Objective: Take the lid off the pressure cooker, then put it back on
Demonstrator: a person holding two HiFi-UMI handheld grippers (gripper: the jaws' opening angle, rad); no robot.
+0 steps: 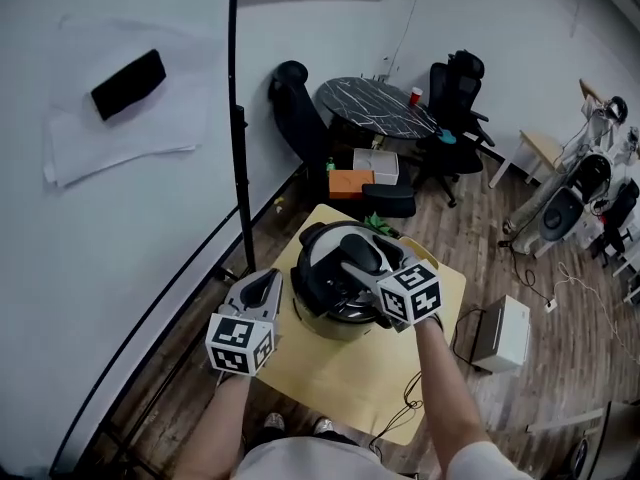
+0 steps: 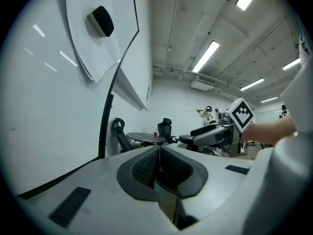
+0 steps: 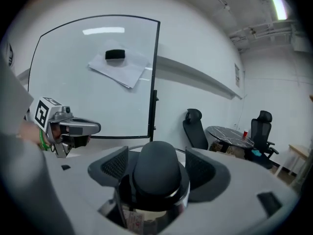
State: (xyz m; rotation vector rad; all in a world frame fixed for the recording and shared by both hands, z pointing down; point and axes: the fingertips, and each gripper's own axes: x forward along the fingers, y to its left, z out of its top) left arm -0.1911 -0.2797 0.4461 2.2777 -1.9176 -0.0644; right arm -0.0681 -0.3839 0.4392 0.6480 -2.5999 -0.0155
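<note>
Pressure cooker (image 1: 345, 326): on yellow table (image 1: 340, 383), lid (image 1: 318, 268) seated on it.
Right gripper (image 1: 352, 265): above cooker, jaws apart, straddling lid handle (image 3: 156, 173).
Left gripper (image 2: 157, 165): just left of cooker, jaws together, holding nothing.

- Pressure cooker (image 1: 340, 326): polished metal body, glossy.
- Lid (image 1: 335, 268): black plastic fittings. The knob (image 3: 155, 173) is smooth and semi-matt, with a bright metal ring beneath.
- Left gripper (image 2: 157, 163) and right gripper (image 3: 157, 163): grey matt plastic shells, with finely ribbed black pads (image 3: 115, 164).
- Table (image 1: 350, 383): pale yellow top, smooth and matt.
- Floor (image 1: 560, 368): wood planks, satin sheen.
- Whiteboard (image 1: 100, 248): glossy white.
</note>
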